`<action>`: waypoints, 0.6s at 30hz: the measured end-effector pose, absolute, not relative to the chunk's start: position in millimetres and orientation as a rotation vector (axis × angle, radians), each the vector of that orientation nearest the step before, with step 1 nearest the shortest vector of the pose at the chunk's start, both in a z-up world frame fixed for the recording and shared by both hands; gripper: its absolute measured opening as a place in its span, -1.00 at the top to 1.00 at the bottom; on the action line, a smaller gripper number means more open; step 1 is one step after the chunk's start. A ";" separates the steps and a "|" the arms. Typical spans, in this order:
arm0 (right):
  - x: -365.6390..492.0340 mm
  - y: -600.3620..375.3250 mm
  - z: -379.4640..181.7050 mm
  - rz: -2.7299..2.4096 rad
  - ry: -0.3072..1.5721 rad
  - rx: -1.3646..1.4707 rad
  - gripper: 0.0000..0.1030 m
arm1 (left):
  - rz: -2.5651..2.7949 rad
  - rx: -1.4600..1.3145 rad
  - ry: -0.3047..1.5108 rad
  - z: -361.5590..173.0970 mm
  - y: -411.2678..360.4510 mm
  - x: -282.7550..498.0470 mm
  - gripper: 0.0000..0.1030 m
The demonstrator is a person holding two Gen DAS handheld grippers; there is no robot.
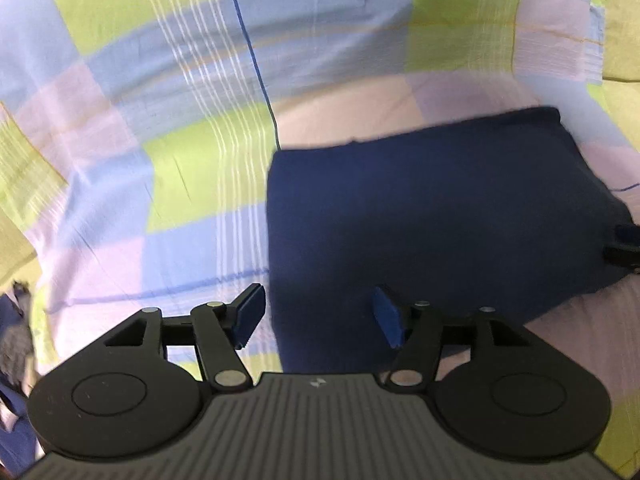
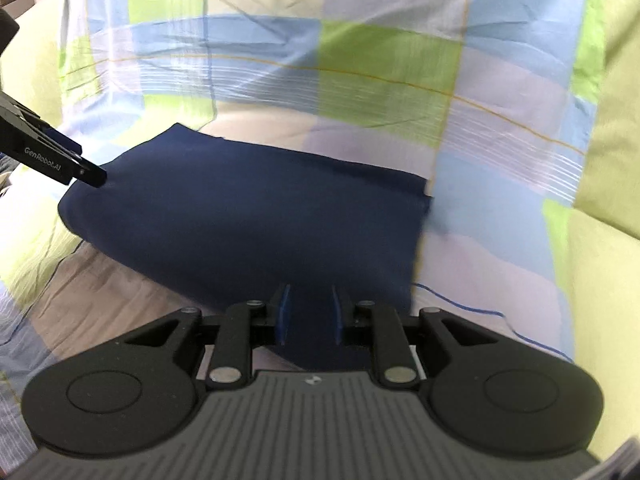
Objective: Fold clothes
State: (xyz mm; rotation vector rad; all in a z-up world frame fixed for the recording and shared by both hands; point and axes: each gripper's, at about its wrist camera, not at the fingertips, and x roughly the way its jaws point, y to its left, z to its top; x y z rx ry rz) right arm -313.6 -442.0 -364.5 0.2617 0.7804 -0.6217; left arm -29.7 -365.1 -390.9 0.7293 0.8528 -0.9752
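A folded navy blue garment (image 1: 432,216) lies on a checked bedsheet (image 1: 160,128). It also shows in the right wrist view (image 2: 248,216). My left gripper (image 1: 318,316) is open, its blue pads wide apart over the garment's near left corner. My right gripper (image 2: 309,314) has its pads close together with a near edge of the garment between them. The left gripper's fingers (image 2: 64,160) show at the far left of the right wrist view, at the garment's left edge. The right gripper's tip (image 1: 624,248) shows at the right edge of the left wrist view.
The bedsheet (image 2: 400,72) is checked in green, blue, pink and white. A plain green cover (image 2: 608,240) lies at the right. A crumpled grey and blue cloth (image 1: 16,336) lies at the far left of the left wrist view.
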 end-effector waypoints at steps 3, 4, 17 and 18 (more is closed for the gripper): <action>-308.1 -447.6 -389.1 -0.636 0.846 0.303 0.63 | -0.979 0.705 0.880 -400.6 -361.9 -20.3 -0.56; -307.8 -447.7 -389.0 -0.642 0.847 0.304 0.63 | -0.994 0.693 0.885 -394.3 -360.0 -15.8 -0.56; -170.7 -275.5 -378.8 -0.399 0.761 -0.424 -0.07 | -0.862 0.509 1.323 -385.9 -289.4 95.2 -0.58; -157.8 -266.8 -394.5 -0.377 0.770 -0.525 -0.07 | -0.871 0.475 1.359 -386.2 -291.2 98.6 -0.58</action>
